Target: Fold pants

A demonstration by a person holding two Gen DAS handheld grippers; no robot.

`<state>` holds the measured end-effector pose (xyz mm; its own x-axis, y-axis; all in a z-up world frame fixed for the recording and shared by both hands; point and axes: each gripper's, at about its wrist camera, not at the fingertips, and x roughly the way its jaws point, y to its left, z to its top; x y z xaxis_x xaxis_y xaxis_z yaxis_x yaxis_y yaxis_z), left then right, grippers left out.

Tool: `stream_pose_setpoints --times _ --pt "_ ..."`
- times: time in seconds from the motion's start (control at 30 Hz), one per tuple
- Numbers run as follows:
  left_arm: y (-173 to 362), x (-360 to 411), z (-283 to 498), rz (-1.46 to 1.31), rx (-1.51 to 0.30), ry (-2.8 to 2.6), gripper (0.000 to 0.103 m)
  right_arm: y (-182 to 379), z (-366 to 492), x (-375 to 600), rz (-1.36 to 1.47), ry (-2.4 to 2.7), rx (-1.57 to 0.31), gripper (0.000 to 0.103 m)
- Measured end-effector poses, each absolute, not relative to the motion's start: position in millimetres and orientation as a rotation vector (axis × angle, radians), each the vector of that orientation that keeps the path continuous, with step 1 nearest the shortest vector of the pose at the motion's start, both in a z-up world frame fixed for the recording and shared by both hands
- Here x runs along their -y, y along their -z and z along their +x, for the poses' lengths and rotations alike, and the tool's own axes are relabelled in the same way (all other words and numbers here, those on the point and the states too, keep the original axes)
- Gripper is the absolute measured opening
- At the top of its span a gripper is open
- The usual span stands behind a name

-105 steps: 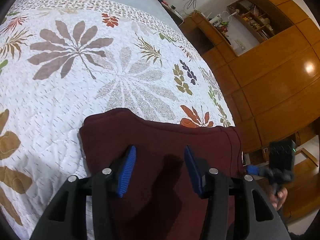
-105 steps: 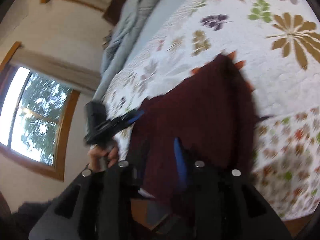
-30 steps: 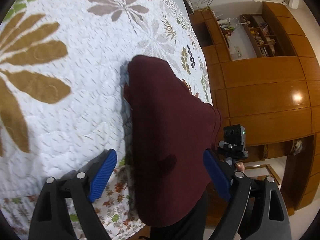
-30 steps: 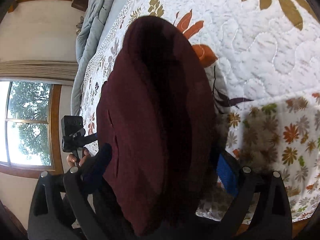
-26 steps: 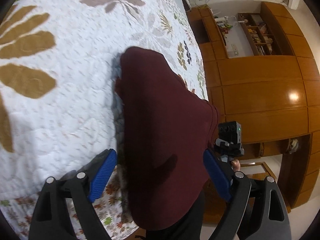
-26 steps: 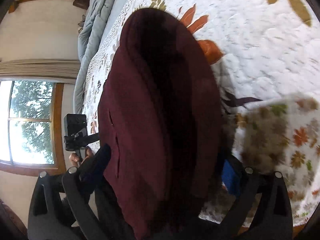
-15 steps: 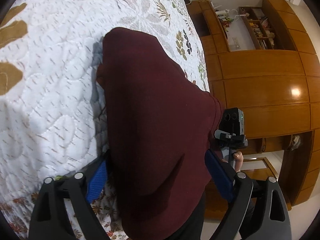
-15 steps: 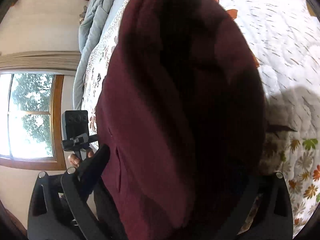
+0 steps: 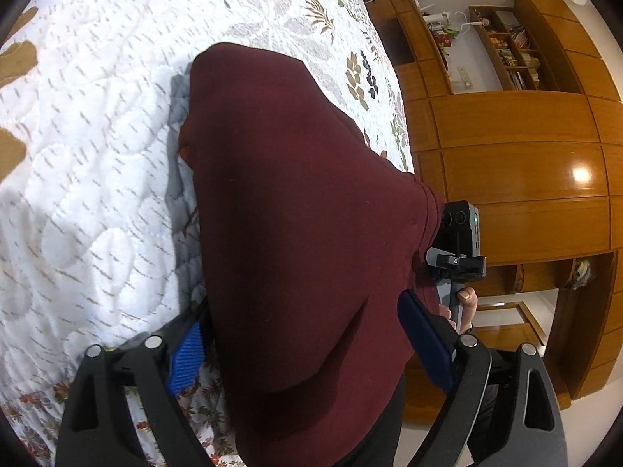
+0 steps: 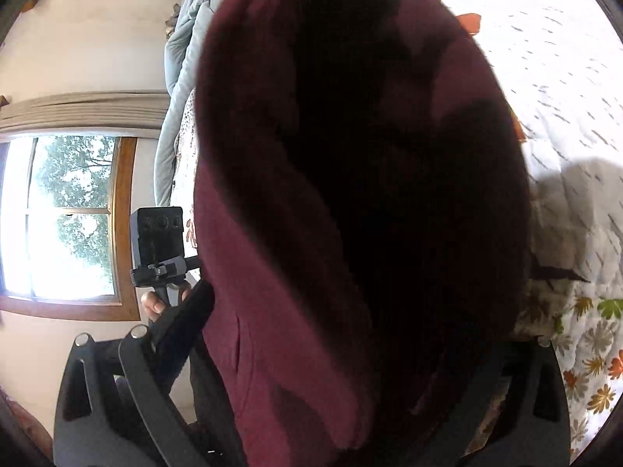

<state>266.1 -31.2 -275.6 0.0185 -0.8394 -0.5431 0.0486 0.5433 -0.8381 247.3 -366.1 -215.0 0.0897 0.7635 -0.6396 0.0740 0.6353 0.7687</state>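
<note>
Left wrist view: the folded maroon pants point(image 9: 303, 210) lie on the floral quilt point(image 9: 85, 155) at the bed's near edge, the left gripper point(image 9: 307, 346) spread wide astride them, clamping nothing. The right gripper point(image 10: 350, 334) looks equally wide, though its 3 o'clock finger is hidden. Closing now could bunch the layers; wooden cabinets point(image 9: 521, 171) stand at 3 o'clock.

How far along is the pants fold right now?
Done: the maroon pants lie doubled into a narrow stack on the quilt. In hand: left gripper straddles the near end, jaws wide, not visibly pinching. Right gripper's grip is hidden. Left: the near end overhangs the bed edge.
</note>
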Motion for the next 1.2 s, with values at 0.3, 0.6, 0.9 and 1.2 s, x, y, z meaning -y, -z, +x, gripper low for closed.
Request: stream_pose_setpoints --times 0.3,0.6,0.9,1.2 --pt "270 40 260 -0.658 -1.379 0.712 0.056 208 238 364 0.700 -0.548 -1.382 0.065" --pt "239 55 248 -0.453 -1.291 0.631 0.039 193 245 352 0.666 -0.525 -1.338 0.046" --pt "208 60 238 -0.356 -1.230 0.662 0.037 179 245 344 0.662 -0.503 -1.315 0.041" --pt "185 43 235 -0.292 -1.183 0.662 0.037 180 257 313 0.636 -0.524 -1.325 0.039"
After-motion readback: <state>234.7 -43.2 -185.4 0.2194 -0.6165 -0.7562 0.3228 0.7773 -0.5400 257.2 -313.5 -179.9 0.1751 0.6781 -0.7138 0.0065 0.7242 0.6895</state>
